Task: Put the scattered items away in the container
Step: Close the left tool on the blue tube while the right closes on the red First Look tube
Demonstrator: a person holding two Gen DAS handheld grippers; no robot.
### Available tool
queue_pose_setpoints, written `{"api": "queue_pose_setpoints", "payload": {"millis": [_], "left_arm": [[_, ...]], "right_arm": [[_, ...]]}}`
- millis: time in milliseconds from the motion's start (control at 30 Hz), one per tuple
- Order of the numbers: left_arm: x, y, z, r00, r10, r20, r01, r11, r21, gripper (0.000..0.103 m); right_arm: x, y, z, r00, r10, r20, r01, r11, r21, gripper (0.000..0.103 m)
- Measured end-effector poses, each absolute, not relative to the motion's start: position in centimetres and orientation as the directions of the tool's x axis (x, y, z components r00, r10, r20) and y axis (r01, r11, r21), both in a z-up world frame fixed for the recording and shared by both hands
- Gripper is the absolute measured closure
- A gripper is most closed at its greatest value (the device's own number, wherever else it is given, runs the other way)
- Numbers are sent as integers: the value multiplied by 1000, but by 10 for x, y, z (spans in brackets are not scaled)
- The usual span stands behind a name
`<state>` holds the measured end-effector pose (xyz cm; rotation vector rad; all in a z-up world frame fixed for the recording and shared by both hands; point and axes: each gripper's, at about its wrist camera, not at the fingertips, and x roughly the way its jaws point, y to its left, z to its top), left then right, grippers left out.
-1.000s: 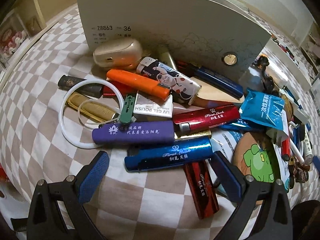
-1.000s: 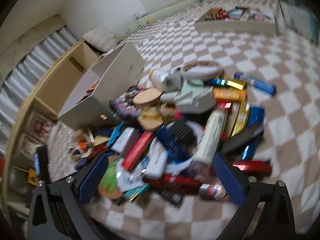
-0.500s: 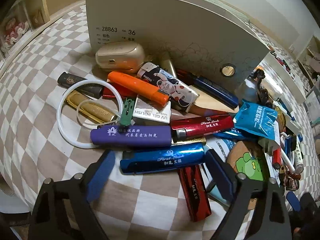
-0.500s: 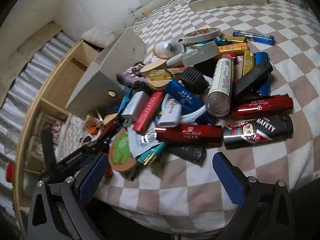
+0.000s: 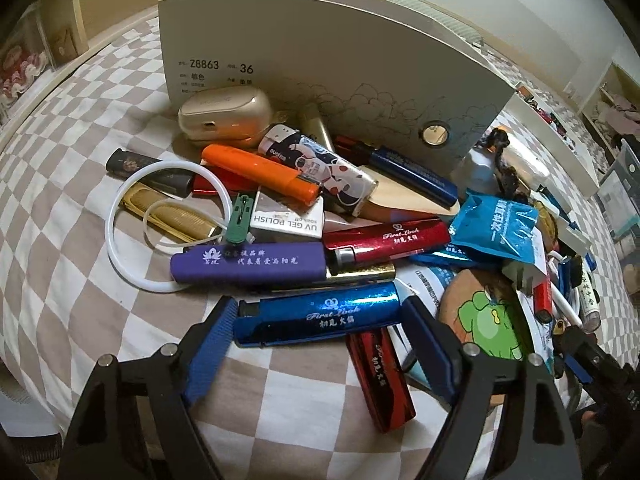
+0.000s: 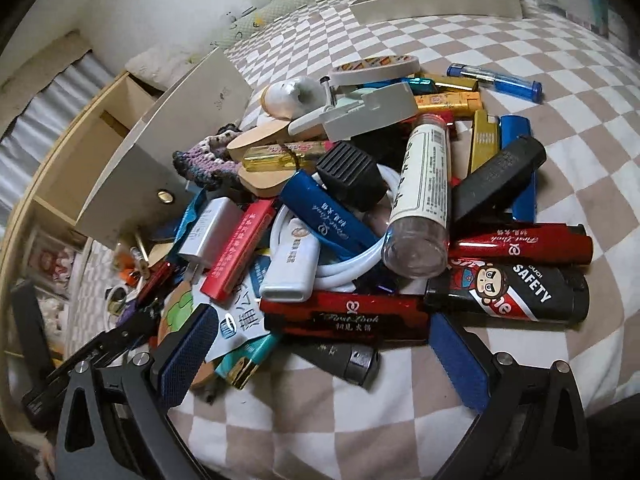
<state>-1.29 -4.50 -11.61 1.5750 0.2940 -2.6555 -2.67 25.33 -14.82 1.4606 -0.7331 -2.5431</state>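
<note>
Your left gripper is closing lengthwise on the blue lighter; it could pop out. Your right gripper is wide open, empty, over the red lighter. The box stands behind the pile.

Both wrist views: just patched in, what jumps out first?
A heap of lighters and small clutter on the checked cloth, piled against a white box. The left gripper is closing, a shiny blue lighter lengthwise between its pads. The right gripper hangs open by a red lighter at the heap's near edge.
</note>
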Motion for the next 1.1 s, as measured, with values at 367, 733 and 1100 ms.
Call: {"api": "queue_pose_setpoints", "payload": {"millis": [367,733,1100], "left_arm": [[-23,-38,-107,-501,75,-862,135,-977,-164,20],[-12,-37,-95,-555,56,-830,123,-981,-148,20],[-11,-27,-93,-572,54,-818,100,-986,-135,20]], "right_arm": [[-22,253,-145,-527,-282,-802,-121,-909,399,20],[-14,257,-138,-531,-362,-766,-111,-867,486,20],[-9,249,-130,-538,-421,-730,-54,-847,528,20]]}}
